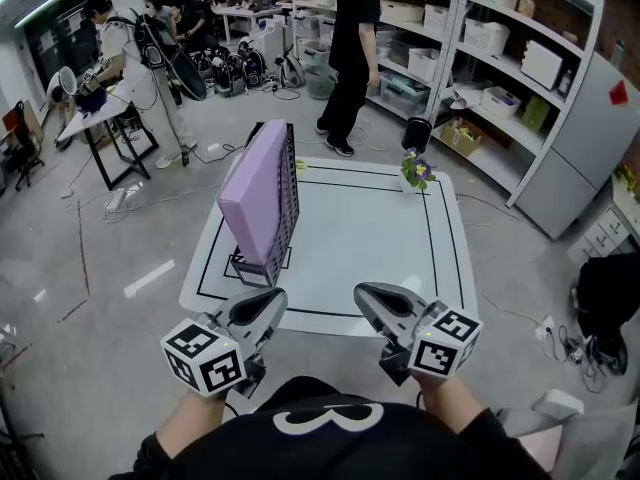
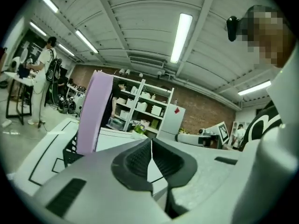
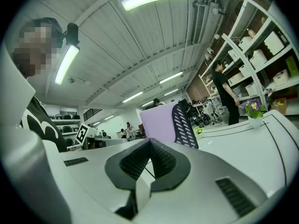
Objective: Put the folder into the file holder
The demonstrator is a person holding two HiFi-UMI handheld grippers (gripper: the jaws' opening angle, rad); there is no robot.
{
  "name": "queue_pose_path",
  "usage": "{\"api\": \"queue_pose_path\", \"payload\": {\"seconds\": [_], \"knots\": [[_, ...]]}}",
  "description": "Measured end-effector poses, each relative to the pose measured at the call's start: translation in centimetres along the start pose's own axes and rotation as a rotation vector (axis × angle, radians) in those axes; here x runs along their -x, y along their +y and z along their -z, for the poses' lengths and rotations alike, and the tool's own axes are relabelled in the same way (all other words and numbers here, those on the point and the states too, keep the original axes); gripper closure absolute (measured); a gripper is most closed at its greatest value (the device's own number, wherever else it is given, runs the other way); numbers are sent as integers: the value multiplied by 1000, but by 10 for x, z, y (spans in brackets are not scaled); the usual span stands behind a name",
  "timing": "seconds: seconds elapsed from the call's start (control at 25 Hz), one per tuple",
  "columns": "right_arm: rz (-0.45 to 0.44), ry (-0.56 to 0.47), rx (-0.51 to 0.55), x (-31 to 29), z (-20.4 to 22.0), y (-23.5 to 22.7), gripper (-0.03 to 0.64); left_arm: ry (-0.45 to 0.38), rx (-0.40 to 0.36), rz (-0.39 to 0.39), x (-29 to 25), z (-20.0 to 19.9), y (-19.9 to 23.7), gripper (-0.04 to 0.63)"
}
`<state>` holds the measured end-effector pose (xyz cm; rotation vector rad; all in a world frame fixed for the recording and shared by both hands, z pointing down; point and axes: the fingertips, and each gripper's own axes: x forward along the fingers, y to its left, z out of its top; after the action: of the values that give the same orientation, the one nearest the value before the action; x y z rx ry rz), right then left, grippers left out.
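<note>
A tall lilac folder [image 1: 258, 193] stands upright in the black mesh file holder [image 1: 291, 183] at the left of the white table [image 1: 370, 238]. My left gripper [image 1: 270, 304] hovers at the table's front edge, just in front of the holder, shut with nothing between its pads. My right gripper [image 1: 369, 296] hangs beside it to the right, also shut and empty. In the left gripper view the folder [image 2: 91, 111] rises from the holder [image 2: 70, 150] beyond the shut jaws of the gripper [image 2: 151, 143]. The right gripper view shows the shut gripper [image 3: 150, 143], the folder [image 3: 159, 120] and the holder's mesh wall [image 3: 183, 122].
A small pot of flowers [image 1: 415, 171] sits at the table's far right corner, with a black bin [image 1: 416, 133] behind it on the floor. One person [image 1: 352, 48] stands by the shelves [image 1: 500, 68] beyond the table. Others work at a desk [image 1: 100, 118] far left.
</note>
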<state>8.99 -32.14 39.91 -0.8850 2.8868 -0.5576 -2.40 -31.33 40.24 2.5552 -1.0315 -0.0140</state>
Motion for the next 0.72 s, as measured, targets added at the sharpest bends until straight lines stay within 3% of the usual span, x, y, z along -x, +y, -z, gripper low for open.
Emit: {"api": "queue_pose_path", "payload": {"seconds": [0.08, 0.28, 0.4, 0.72], "knots": [[-14, 4, 0, -1, 1, 4, 612, -8, 26, 26, -2, 1, -12, 589], [-49, -12, 22, 2, -3, 14, 614, -12, 10, 16, -5, 8, -21, 589], [-55, -17, 20, 3, -3, 12, 614, -25, 34, 19, -7, 9, -20, 589], [-60, 10, 13, -6, 12, 6, 614, -7, 4, -2, -9, 18, -8, 589]]}}
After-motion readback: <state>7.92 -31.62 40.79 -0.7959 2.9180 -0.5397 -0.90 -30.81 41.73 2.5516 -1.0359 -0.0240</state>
